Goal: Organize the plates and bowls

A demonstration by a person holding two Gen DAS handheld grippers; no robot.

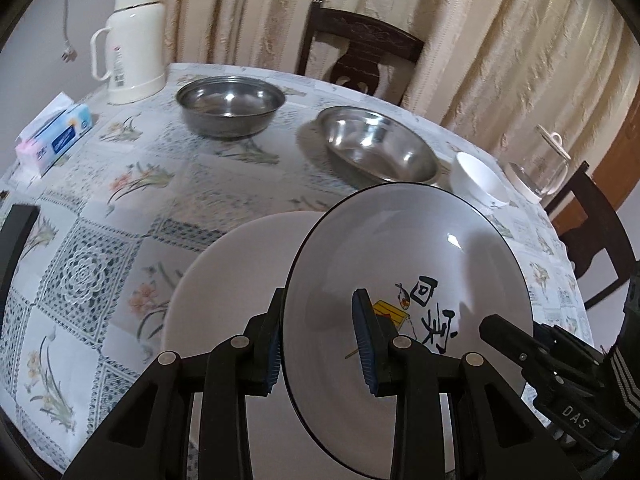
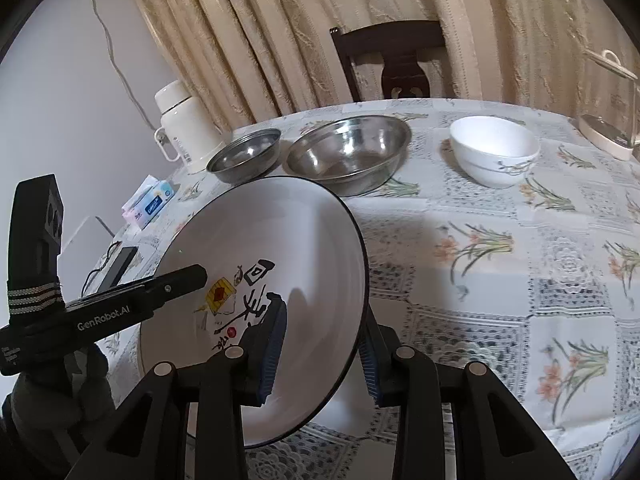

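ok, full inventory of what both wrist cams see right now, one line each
painted plate: 1, white, black rim, held tilted above the table by both grippers
plain plate: 1, white, on the table under it
steel bowls: 2, silver, far side, side by side
white bowl: 1, floral print, right of the steel bowls
thermos: 1, cream, far left corner
tissue pack: 1, blue and pink, left edge
glass kettle: 1, clear, far right
chairs: 2 at least, dark wood
tablecloth: 1, floral
left gripper: shut on the plate rim
right gripper: shut on the opposite rim
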